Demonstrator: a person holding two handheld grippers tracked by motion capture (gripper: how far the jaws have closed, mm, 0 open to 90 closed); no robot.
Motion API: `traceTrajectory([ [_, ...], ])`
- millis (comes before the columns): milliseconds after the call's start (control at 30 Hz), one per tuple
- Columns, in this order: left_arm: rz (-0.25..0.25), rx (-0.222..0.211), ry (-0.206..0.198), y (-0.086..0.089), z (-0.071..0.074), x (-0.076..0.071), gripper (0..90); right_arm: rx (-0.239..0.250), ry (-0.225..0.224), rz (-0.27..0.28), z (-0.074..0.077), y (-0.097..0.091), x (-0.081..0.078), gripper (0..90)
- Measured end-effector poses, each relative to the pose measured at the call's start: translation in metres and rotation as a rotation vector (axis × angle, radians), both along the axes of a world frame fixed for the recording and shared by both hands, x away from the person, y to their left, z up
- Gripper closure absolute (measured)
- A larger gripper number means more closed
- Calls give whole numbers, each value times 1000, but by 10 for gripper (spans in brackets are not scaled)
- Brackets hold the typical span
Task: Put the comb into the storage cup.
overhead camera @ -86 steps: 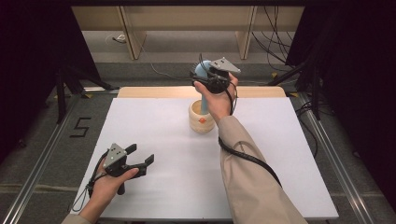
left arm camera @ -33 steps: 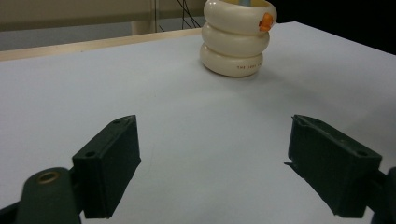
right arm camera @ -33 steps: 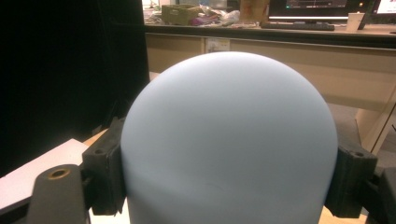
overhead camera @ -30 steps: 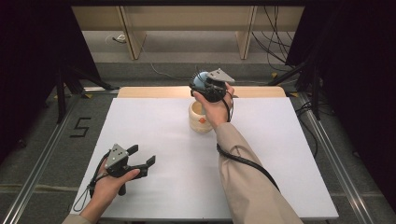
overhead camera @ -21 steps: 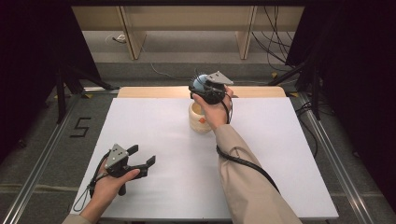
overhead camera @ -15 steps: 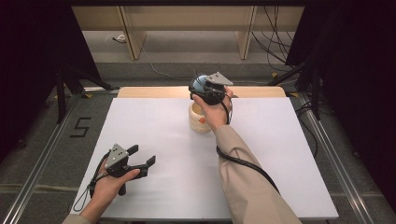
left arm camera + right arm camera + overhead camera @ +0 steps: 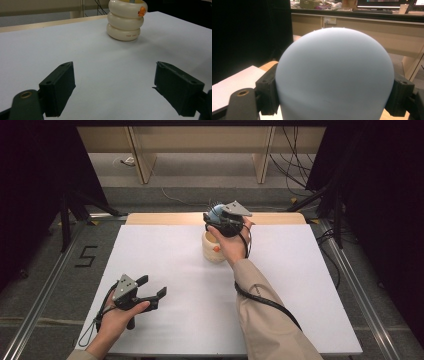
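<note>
A cream ribbed holder [image 7: 212,251] with an orange spot [image 7: 142,10] stands on the white table [image 7: 175,260], toward the far middle. Directly above it my right gripper [image 7: 220,217] is shut on a light blue, dome-backed brush head [image 7: 216,211] with short bristles at its top. In the right gripper view the blue dome [image 7: 334,75] is pressed between both pads. A bluish stem shows in the mouth of the holder [image 7: 126,21]. My left gripper [image 7: 152,286] lies low at the table's near left, open, with bare table between its pads [image 7: 60,87].
A wooden strip [image 7: 165,218] runs along the table's far edge. Metal rails [image 7: 47,285] flank both sides, and a "5" mark [image 7: 86,256] is on the floor at left. Shelf legs and cables lie behind the table.
The right gripper has come down with the blue brush head, now closer over the cream holder than at the start. The left gripper has stayed in place.
</note>
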State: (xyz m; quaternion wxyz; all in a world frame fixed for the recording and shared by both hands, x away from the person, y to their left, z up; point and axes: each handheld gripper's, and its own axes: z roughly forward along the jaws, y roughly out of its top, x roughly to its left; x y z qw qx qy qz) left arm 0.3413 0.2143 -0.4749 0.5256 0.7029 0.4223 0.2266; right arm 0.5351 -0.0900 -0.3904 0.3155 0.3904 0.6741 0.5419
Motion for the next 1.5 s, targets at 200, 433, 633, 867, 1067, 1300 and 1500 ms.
traceTrajectory([
  [200, -1, 3, 1, -1, 0, 0, 164, 2, -1, 9, -1, -7, -7, 200],
  [433, 1, 2, 3, 0, -1, 0, 164, -6, 2, 21, 0, -9, -13, 200],
  [633, -2, 4, 1, -1, 0, 0, 163, -2, -1, 22, -1, -12, -17, 200],
  [867, -1, 5, 2, -1, -1, 0, 163, -3, -3, 23, -1, -15, -23, 199],
  [1067, -1, 6, 2, -1, -1, 0, 164, -3, -5, 21, -2, -18, -29, 199],
  [1300, -2, 7, 2, -2, -1, 0, 164, 6, -3, 22, -4, -23, -32, 196],
  [1500, -2, 6, 4, -1, -1, 0, 164, 13, 5, 21, -7, -27, -33, 191],
])
